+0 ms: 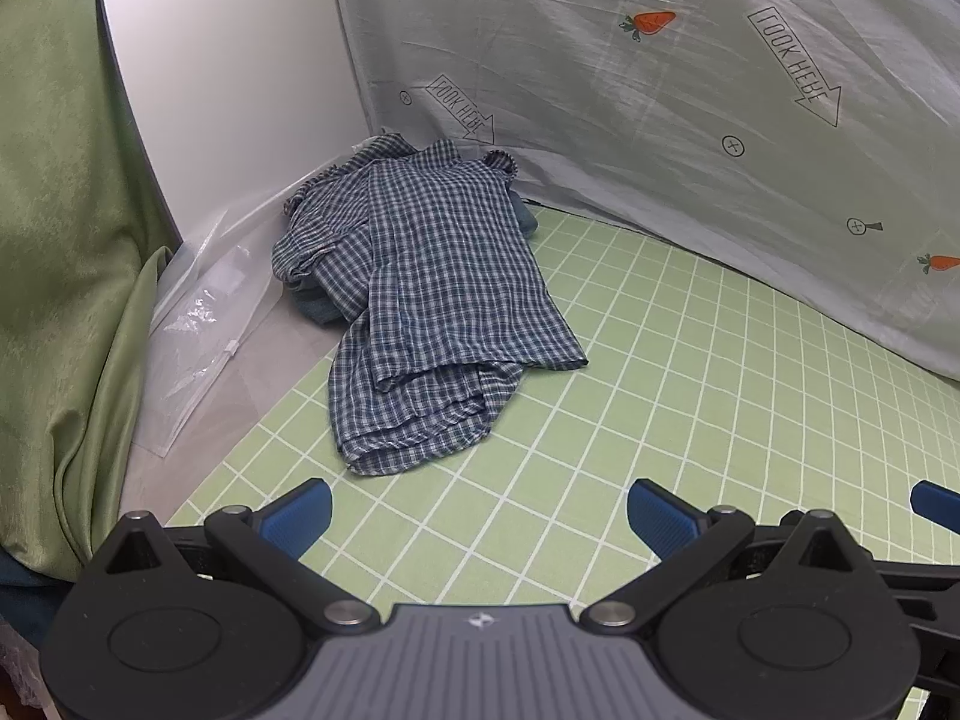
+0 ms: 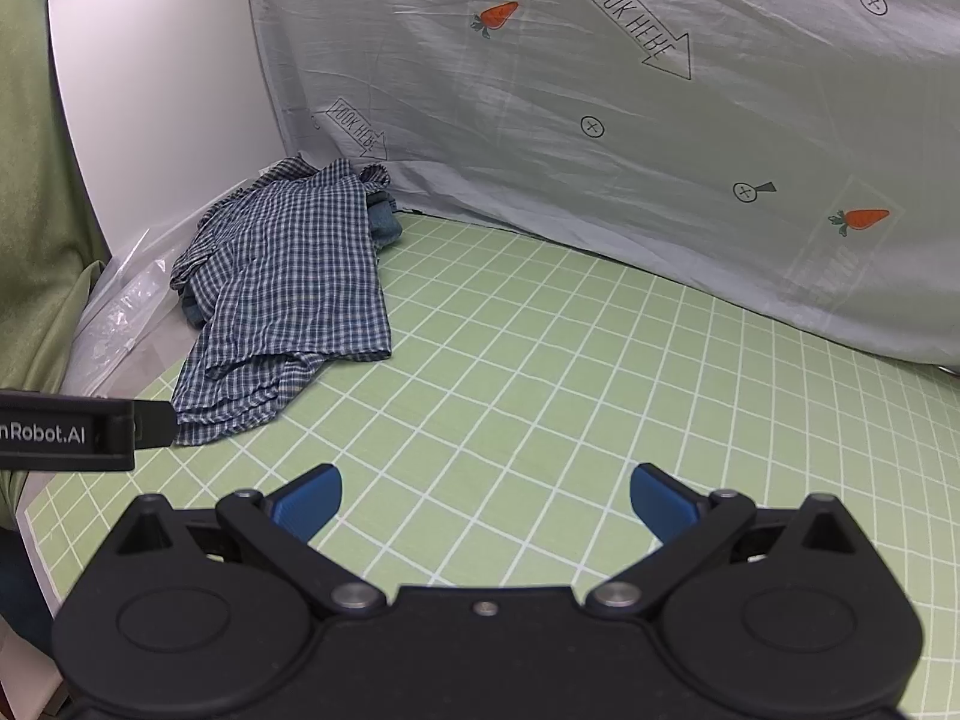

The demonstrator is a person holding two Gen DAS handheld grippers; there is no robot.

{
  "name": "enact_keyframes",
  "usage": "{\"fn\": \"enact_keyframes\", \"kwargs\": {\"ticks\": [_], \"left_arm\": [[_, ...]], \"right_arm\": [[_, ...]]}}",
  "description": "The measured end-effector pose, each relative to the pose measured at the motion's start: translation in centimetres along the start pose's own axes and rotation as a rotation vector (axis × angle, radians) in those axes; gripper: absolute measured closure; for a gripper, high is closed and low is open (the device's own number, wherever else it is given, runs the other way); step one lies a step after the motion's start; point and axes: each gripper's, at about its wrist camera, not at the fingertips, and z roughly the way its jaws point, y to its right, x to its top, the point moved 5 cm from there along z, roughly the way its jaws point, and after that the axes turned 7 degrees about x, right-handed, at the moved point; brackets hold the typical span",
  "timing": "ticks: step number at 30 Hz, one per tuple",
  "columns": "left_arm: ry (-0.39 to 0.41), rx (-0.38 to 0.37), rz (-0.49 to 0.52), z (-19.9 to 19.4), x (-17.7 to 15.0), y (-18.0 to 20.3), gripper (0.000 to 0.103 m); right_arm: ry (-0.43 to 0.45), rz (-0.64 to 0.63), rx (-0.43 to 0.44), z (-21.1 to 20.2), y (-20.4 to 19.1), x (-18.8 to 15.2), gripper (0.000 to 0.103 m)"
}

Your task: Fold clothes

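Note:
A crumpled blue-and-white checked shirt (image 1: 432, 294) lies in a heap on the green grid mat (image 1: 690, 396), pushed into the far left corner. A piece of blue denim (image 2: 384, 219) pokes out from under it. My left gripper (image 1: 480, 516) hovers open above the mat, just short of the shirt's near hem, nothing between its blue fingers (image 1: 300, 516). My right gripper (image 2: 486, 501) is open too, over bare mat to the right of the shirt (image 2: 288, 294). The side of the left gripper's body (image 2: 78, 429) shows at the left edge of the right wrist view.
A pale sheet printed with carrots and "LOOK HERE" arrows (image 1: 690, 90) hangs as a backdrop behind the mat. A white panel (image 1: 228, 78) and a clear plastic bag (image 1: 198, 312) stand at the left, beside a green curtain (image 1: 60, 240).

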Motion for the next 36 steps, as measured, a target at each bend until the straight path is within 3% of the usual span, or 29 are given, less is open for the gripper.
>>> {"fn": "enact_keyframes", "kwargs": {"ticks": [10, 19, 26, 32, 36], "left_arm": [[-0.023, 0.010, -0.013, 0.9, 0.3, 0.1, 0.000], [-0.052, 0.037, -0.067, 3.8, 2.5, -1.0, 0.000], [-0.086, 0.059, -0.093, 8.3, 5.5, -3.0, 0.000], [-0.141, 0.071, -0.121, 15.1, 9.1, -5.5, 0.001], [-0.178, 0.081, -0.144, 19.8, 11.2, -6.8, 0.010]], "right_arm": [[-0.013, 0.003, 0.003, 0.7, 0.3, 0.6, 0.000], [-0.028, -0.013, 0.028, 3.7, -0.1, 3.5, 0.000], [-0.044, -0.013, 0.058, 8.8, -1.4, 6.8, 0.000], [-0.065, -0.003, 0.093, 15.3, -2.4, 10.8, 0.000], [-0.093, -0.010, 0.134, 20.5, -3.9, 13.4, 0.010]]}}
